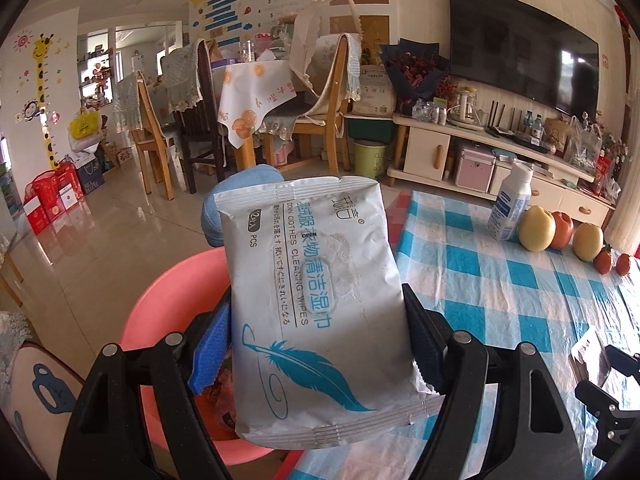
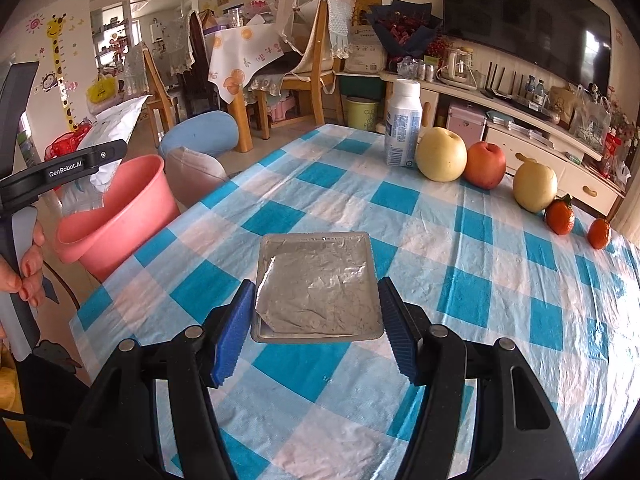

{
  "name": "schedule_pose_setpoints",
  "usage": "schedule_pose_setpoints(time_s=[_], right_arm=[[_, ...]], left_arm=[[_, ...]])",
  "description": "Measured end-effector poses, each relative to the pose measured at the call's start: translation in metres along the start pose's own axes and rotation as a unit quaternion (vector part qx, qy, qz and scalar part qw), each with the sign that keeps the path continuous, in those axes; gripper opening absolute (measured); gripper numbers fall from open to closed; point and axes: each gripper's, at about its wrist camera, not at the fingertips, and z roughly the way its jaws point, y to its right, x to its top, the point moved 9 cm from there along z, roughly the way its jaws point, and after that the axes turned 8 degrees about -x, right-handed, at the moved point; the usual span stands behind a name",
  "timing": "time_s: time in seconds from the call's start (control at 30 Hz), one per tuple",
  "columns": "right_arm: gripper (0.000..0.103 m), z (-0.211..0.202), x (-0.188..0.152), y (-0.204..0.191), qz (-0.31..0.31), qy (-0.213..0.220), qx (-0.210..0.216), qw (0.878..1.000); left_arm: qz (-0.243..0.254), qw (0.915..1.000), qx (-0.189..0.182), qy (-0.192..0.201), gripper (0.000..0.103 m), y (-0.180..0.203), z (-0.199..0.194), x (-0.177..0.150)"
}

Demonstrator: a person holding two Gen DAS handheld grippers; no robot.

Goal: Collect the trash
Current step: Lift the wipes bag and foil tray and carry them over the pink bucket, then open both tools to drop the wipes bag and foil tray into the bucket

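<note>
Between our left gripper's (image 1: 316, 336) blue pads sits a wet-wipes packet (image 1: 316, 300), clamped by its two long sides and held upright over the pink bin (image 1: 160, 304), which stands on the floor just off the table's left edge. From the right wrist view the packet (image 2: 108, 136) hangs above the bin's (image 2: 120, 208) rim, so we judge this piece is ready to drop. It looks like a flat, soft foil pouch: light, slippery on its printed face and quick to crumple, so the pinch across its width is a sound hold.

Our right gripper (image 2: 316, 320) has its jaws spread wide, one on each side of a silver foil tray (image 2: 318, 286) lying flat on the checked tablecloth (image 2: 480, 264) near the table's front edge, towards the middle. Neither pad seems to touch it yet. The tray reads as thin and light, with a peeled foil lid curling up at its near left corner; its walls would dent under a hard squeeze. We would close gently on the two opposite rims, where the folded lip gives some stiffness, and keep it level in case residue remains inside.

Along the far right edge stand a white bottle (image 2: 402, 124) and a row of fruit (image 2: 484, 164), well apart from the tray; the fruit at least does not look like trash.
</note>
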Motion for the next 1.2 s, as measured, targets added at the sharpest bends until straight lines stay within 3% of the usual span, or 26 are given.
schedule_pose_setpoints(time_s=[0.67, 1.2], right_arm=[[0.063, -0.003, 0.073, -0.127, -0.095, 0.042, 0.060, 0.993], [0.063, 0.021, 0.113, -0.224, -0.169, 0.051, 0.103, 0.979]], left_arm=[[-0.111, 0.9921, 0.058, 0.008, 0.077, -0.119, 0.005, 0.006], [-0.169, 0.9828, 0.073, -0.010, 0.077, -0.164, 0.019, -0.009]])
